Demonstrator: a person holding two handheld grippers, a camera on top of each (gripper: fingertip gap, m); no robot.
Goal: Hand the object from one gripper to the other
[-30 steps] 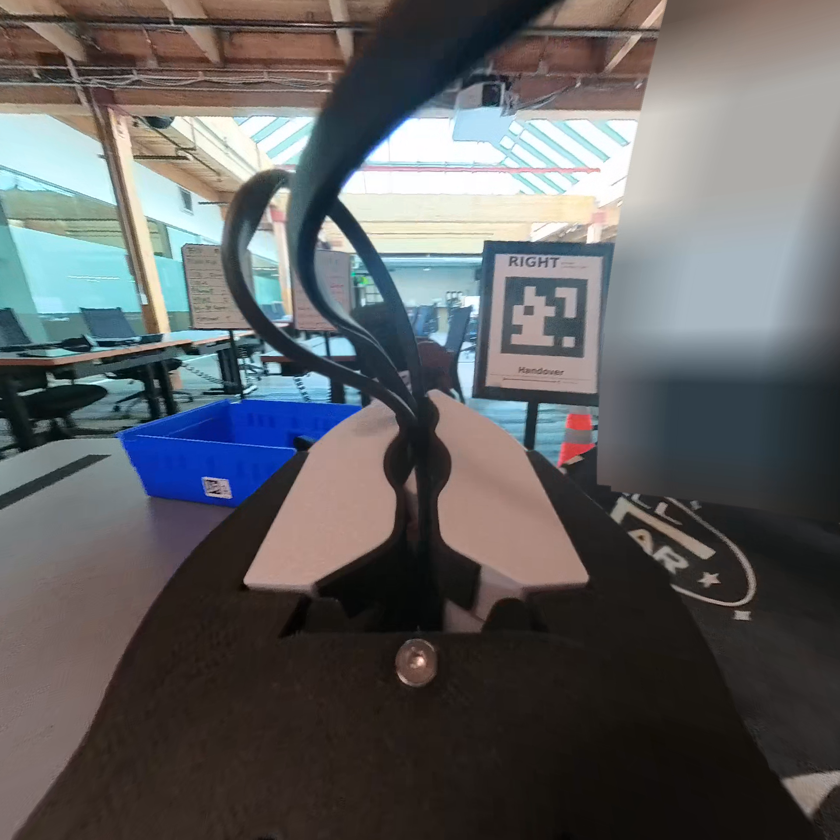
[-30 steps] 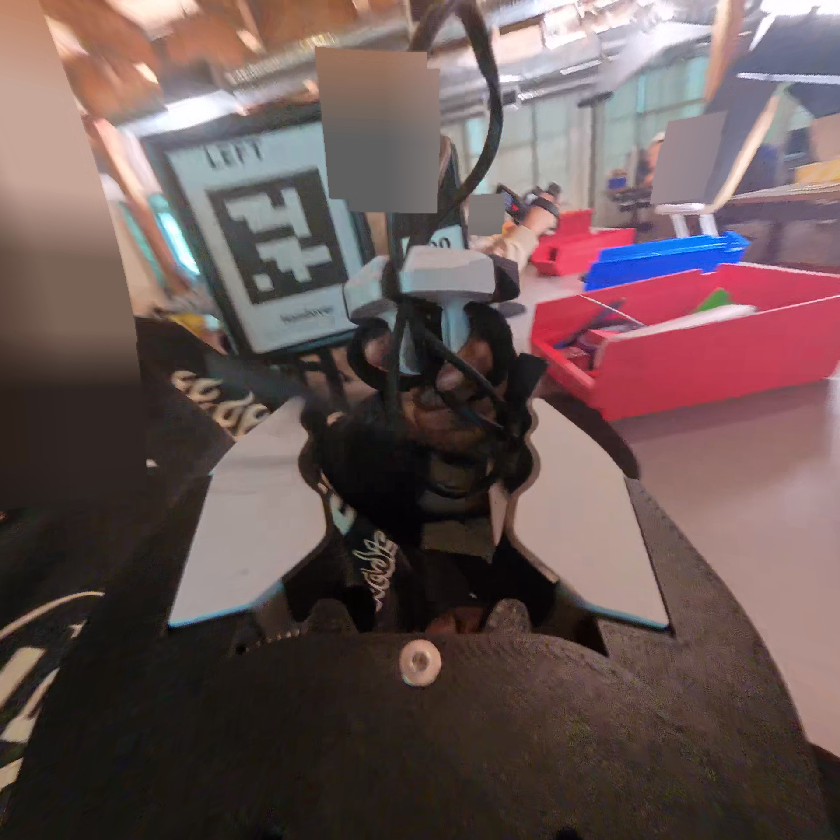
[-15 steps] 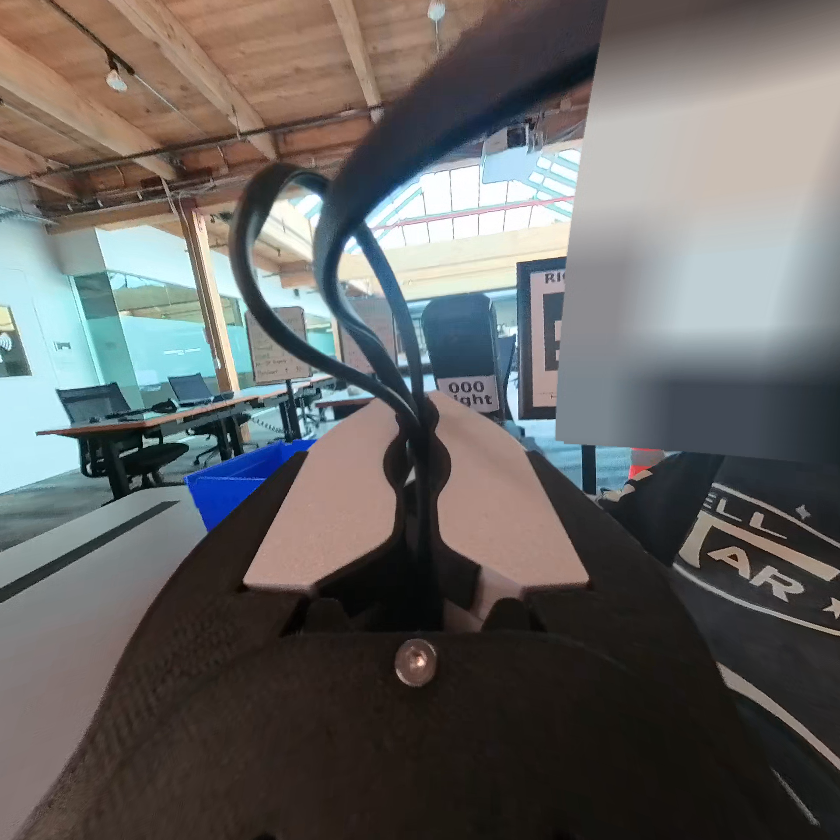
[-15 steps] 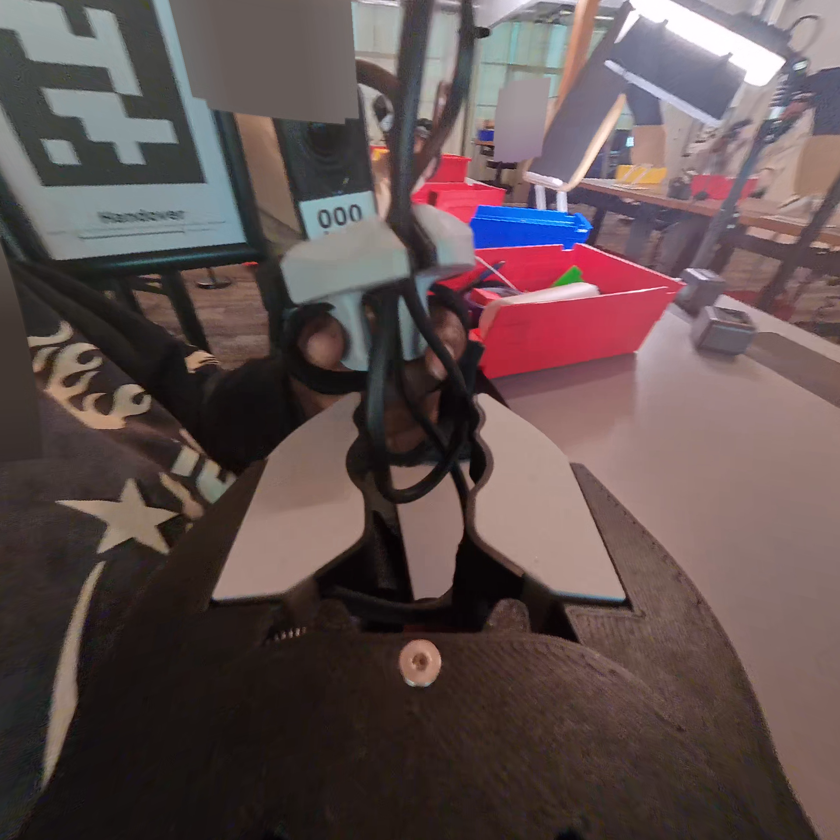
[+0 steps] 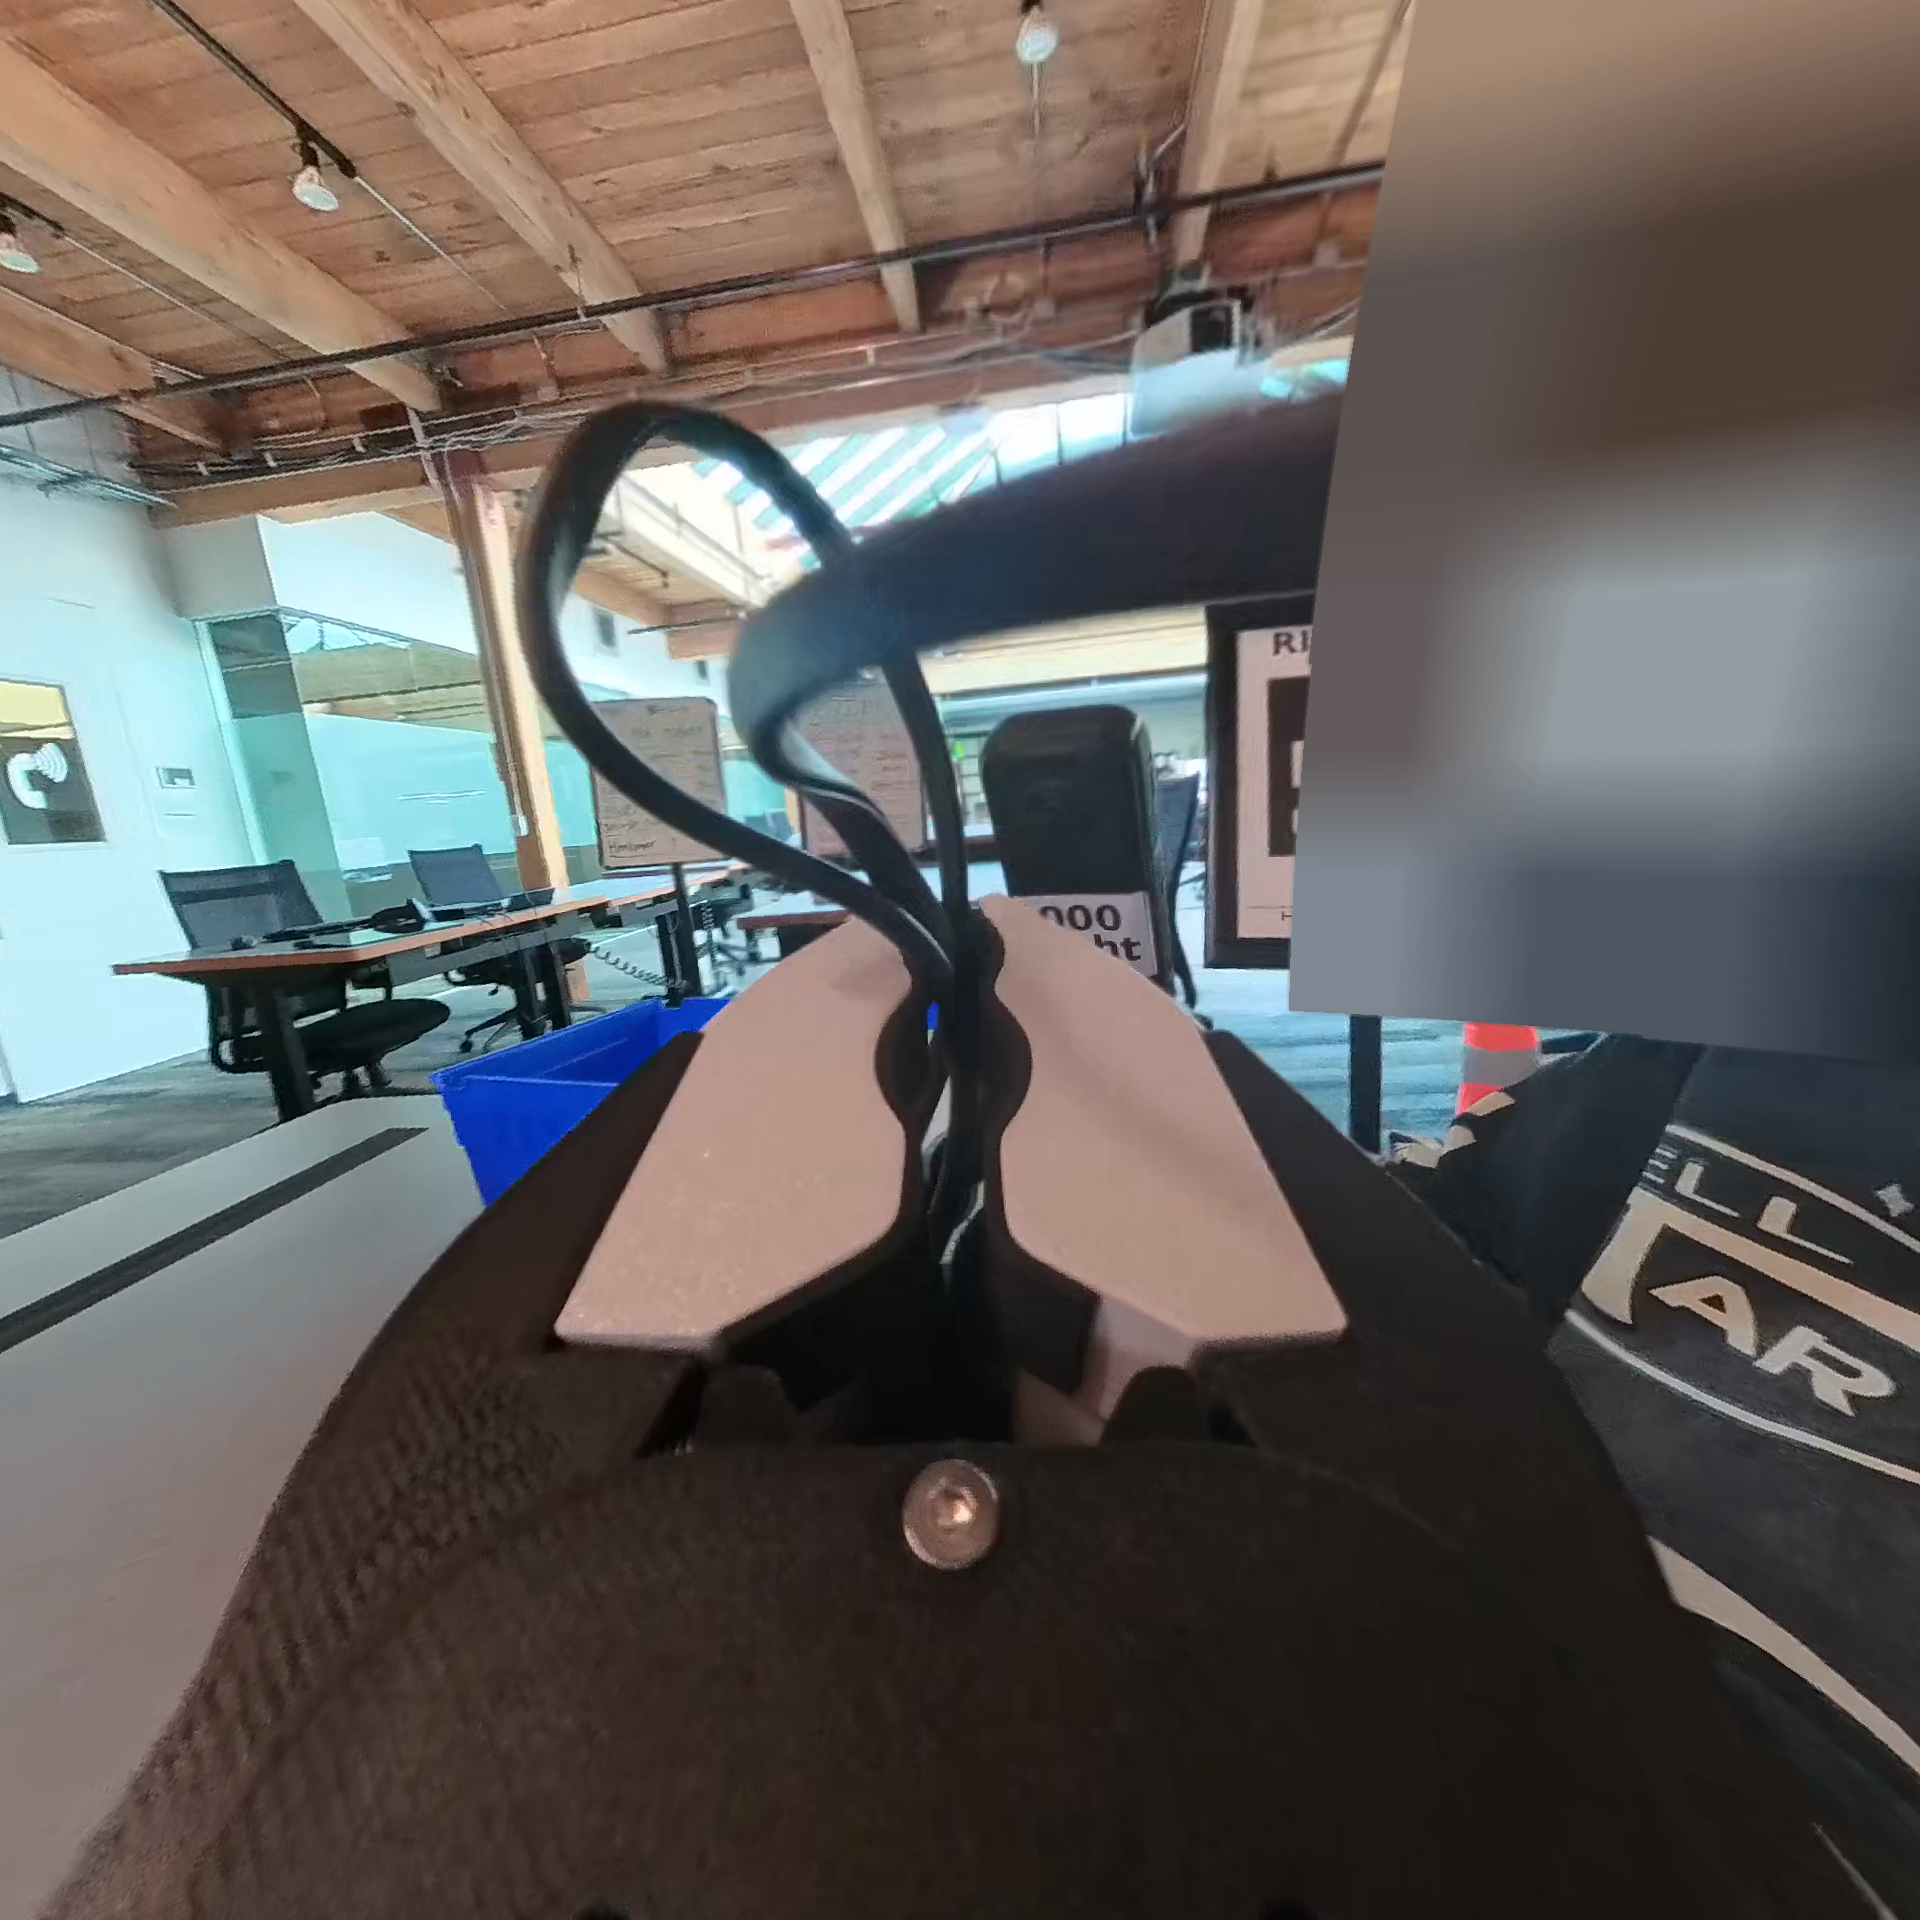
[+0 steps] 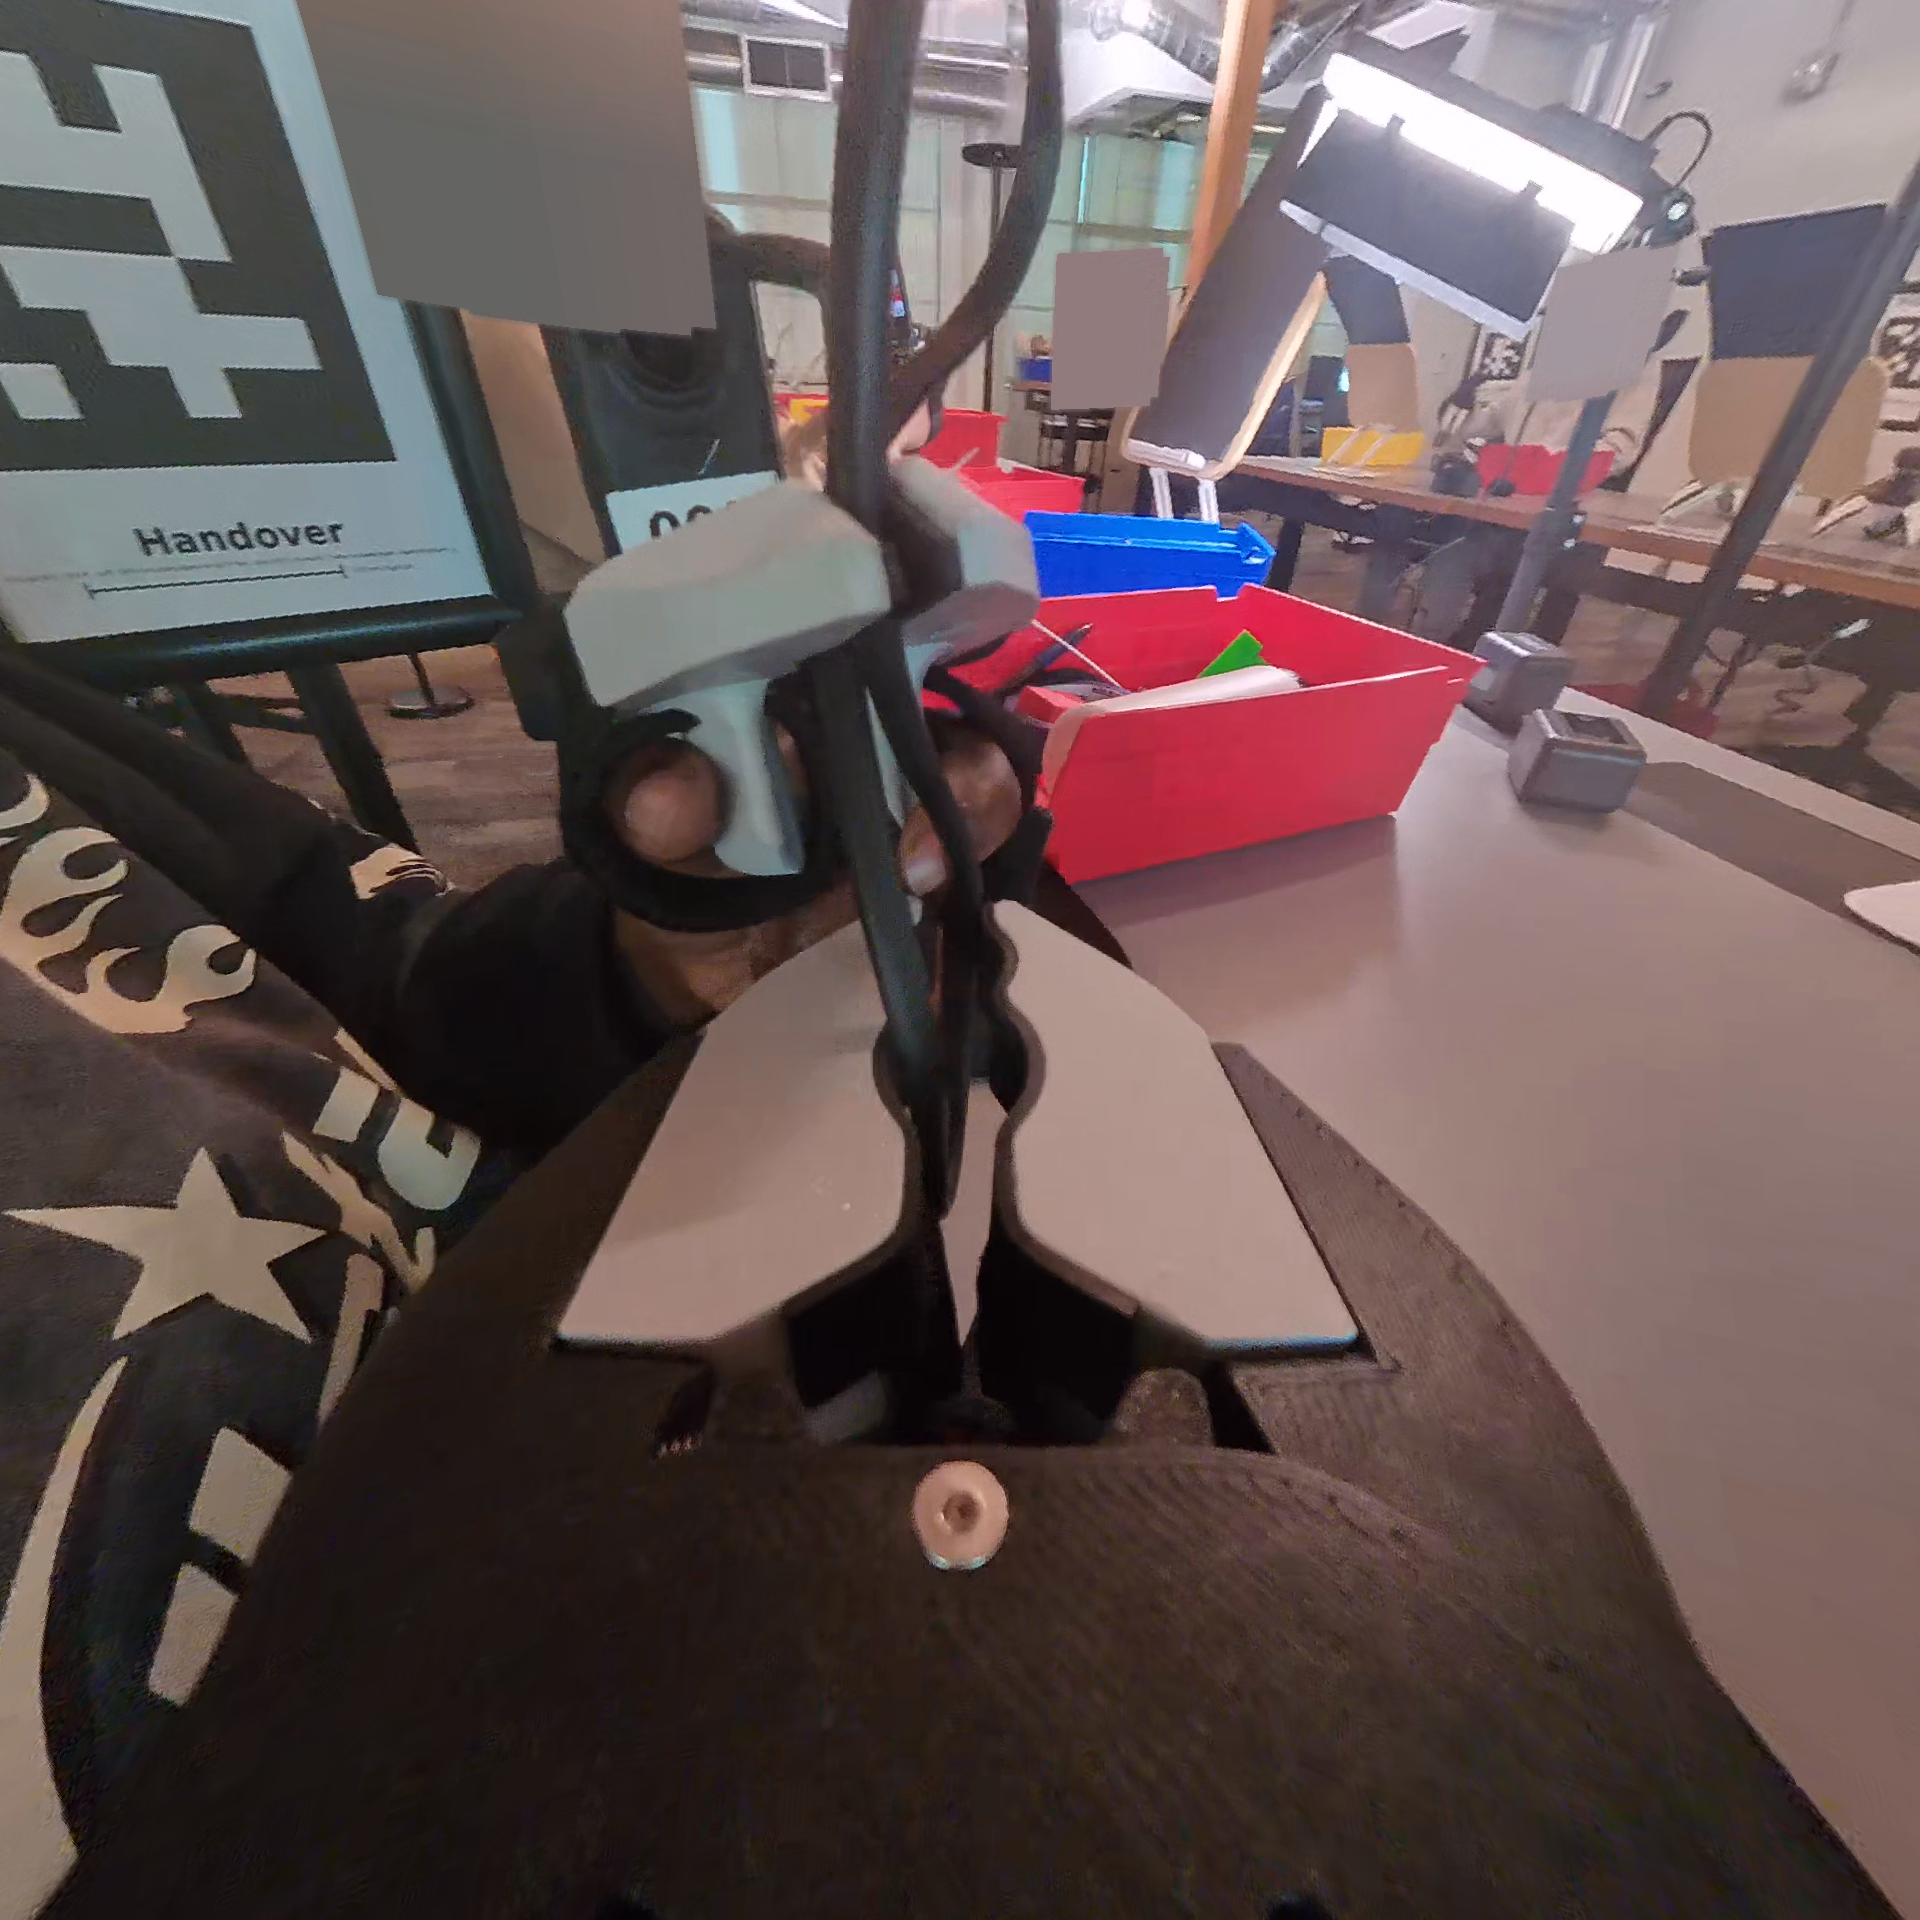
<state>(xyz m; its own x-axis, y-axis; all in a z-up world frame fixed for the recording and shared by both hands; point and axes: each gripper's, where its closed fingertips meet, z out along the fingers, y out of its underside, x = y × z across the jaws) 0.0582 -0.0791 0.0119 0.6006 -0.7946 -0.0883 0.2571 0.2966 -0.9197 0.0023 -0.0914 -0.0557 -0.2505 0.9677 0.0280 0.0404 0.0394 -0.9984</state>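
Both grippers pinch the looped black rubber-sheathed cable (image 5: pixel 940 935) at once. The left gripper (image 5: pixel 961 940) has its grey fingers pressed together on the strands. The right gripper (image 6: pixel 951 997) clamps the same cable just below the left gripper. Transfer appears half done: the left gripper's release remains. Behind the cable stand printed marker signs (image 6: pixel 197 343); their writing is not reproduced.

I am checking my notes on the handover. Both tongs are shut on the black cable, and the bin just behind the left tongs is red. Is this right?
Not quite. In the left wrist view the bin behind the left tongs is blue, not red. The rest holds: left and right tongs are both shut on the black cable.
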